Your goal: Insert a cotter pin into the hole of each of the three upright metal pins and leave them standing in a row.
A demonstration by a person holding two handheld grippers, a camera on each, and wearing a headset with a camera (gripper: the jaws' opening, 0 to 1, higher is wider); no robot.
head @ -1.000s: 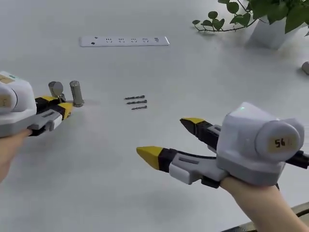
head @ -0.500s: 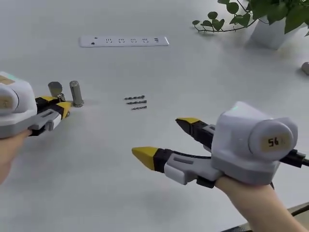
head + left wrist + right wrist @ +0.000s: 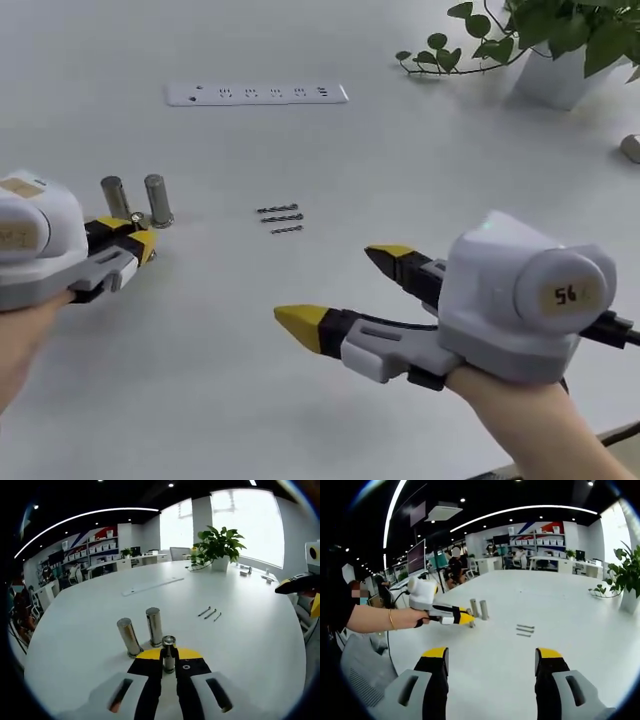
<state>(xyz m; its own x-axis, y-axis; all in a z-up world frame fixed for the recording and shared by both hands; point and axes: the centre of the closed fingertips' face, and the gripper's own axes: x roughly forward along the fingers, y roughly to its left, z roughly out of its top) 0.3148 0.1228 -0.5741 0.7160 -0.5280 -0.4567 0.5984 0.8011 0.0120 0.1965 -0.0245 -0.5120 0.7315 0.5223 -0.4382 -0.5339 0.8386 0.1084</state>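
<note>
While the left claw (image 3: 168, 656) is clenched on one metal pin (image 3: 168, 642), two more pins (image 3: 129, 636) stand upright just beyond it on the white desk (image 3: 400, 150), making three in all. Three cotter pins (image 3: 280, 218) lie side by side mid-desk, well apart from both claws. The right claw (image 3: 345, 290) hangs released, jaws wide. The left gripper view shows the held pin plainly, while the head view half hides it.

Standing pins (image 3: 154, 625): looked smooth grey metal with a dull sheen.
Held pin (image 3: 169, 650): was the same metal, brighter at its rim.
Cotter pins (image 3: 281, 217): were thin dark metal.
Counter (image 3: 420, 170): lay smooth, matt white before you.
Your right gripper (image 3: 342, 287): had a glossy white plastic shell; jaws matt black, yellow-tipped.
</note>
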